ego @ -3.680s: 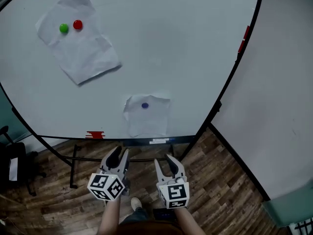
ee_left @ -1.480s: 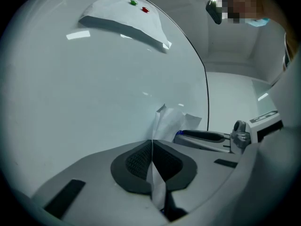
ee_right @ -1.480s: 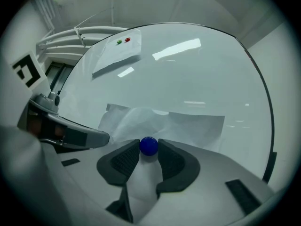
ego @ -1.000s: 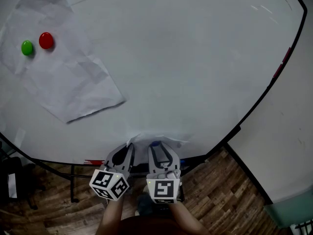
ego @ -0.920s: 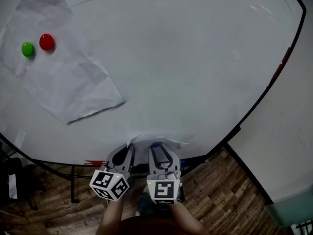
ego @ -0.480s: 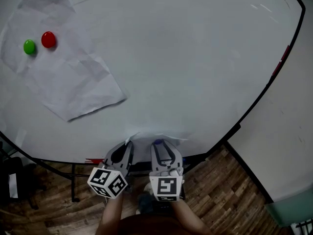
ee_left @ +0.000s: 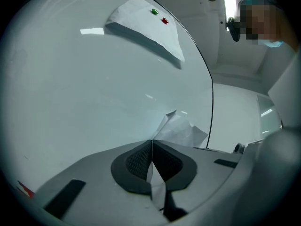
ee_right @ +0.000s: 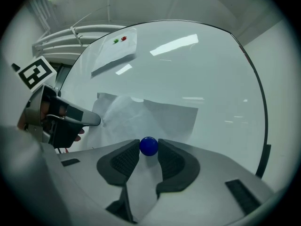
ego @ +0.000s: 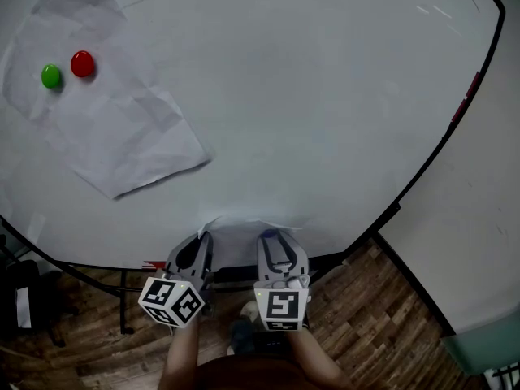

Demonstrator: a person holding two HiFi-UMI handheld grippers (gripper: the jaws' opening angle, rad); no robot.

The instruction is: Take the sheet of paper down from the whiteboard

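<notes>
Where the left gripper (ee_left: pixel 151 144) brings its jaws together, only a thin edge of the small sheet of paper (ee_left: pixel 181 131) shows pinched between the pads. The rest crumples up past the tips against the whiteboard (ee_left: pixel 84 88). Just beside it, the right gripper (ee_right: pixel 149 148) is clamped on the blue magnet (ee_right: pixel 149 145), which sits on that same sheet near the board's bottom edge. From the head view the two grippers cover nearly all of this sheet. Only its wrinkled top edge peeks out above them, and the magnet is a sliver of blue. Well apart, toward the board's upper left corner, a larger sheet (ego: pixel 122 136) hangs tilted under a green magnet (ego: pixel 51 75) and a red magnet (ego: pixel 82 63), its top cut off by the frame.
</notes>
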